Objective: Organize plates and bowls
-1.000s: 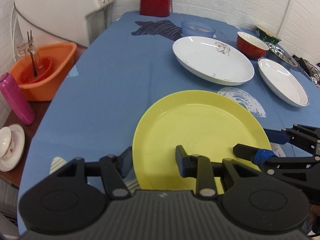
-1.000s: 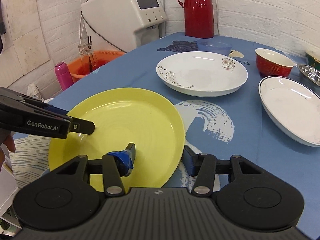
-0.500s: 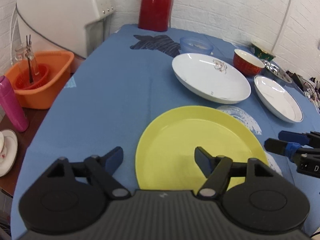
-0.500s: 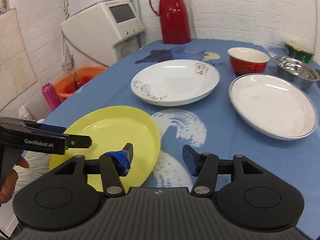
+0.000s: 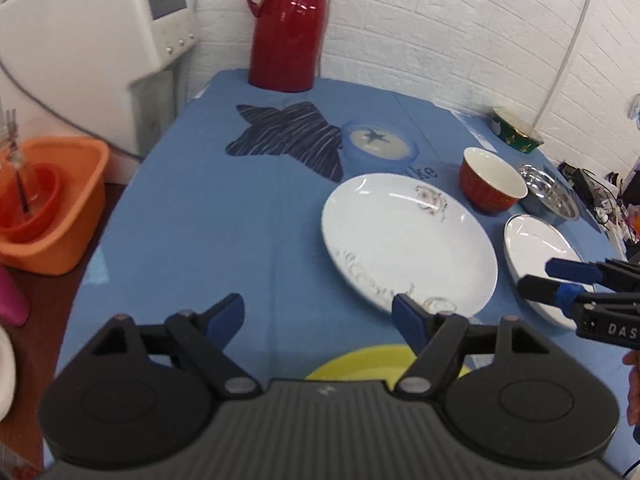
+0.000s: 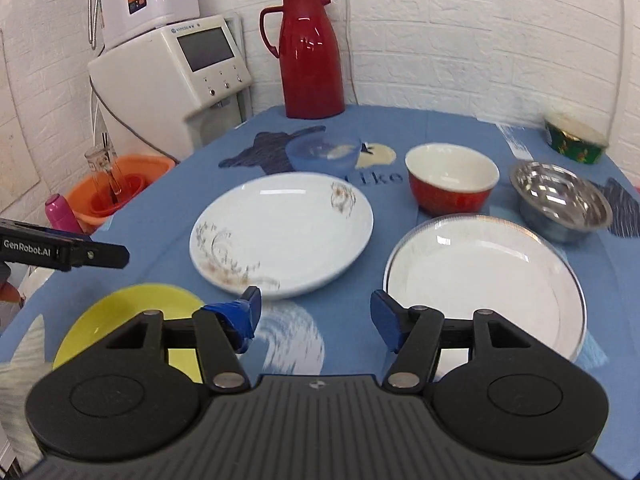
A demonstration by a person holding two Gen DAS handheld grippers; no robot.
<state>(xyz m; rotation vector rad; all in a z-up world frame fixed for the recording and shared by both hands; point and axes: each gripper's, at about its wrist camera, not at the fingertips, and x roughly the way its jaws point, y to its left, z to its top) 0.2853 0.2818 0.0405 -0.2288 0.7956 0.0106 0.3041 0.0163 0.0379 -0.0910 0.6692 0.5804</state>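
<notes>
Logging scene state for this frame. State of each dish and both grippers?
yellow plate: flat on cloth, released
floral plate: upright, empty
silver-rimmed plate: upright, empty
red bowl: upright, empty
steel bowl: upright, empty
left gripper: open, empty
right gripper: opening, empty

Taking the flowered plate (image 6: 282,232) as landmark on the tabletop (image 6: 432,128): the rimmed plate (image 6: 486,288) lies just to its right, apart from it. Behind that plate, the ceramic bowl (image 6: 452,184) stands right of the flowered plate's far edge, with the steel bowl (image 6: 560,204) further right and the patterned bowl (image 6: 576,138) behind that, near the wall. The plastic bowl (image 6: 323,152) sits just behind the flowered plate, and the thermos (image 6: 310,50) well behind it at the tabletop's far edge. The plain plate (image 6: 132,320) lies before it to the left. Off the tabletop, left of the flowered plate, stands the basin (image 6: 120,188), with the dispenser (image 6: 168,80) behind it.
</notes>
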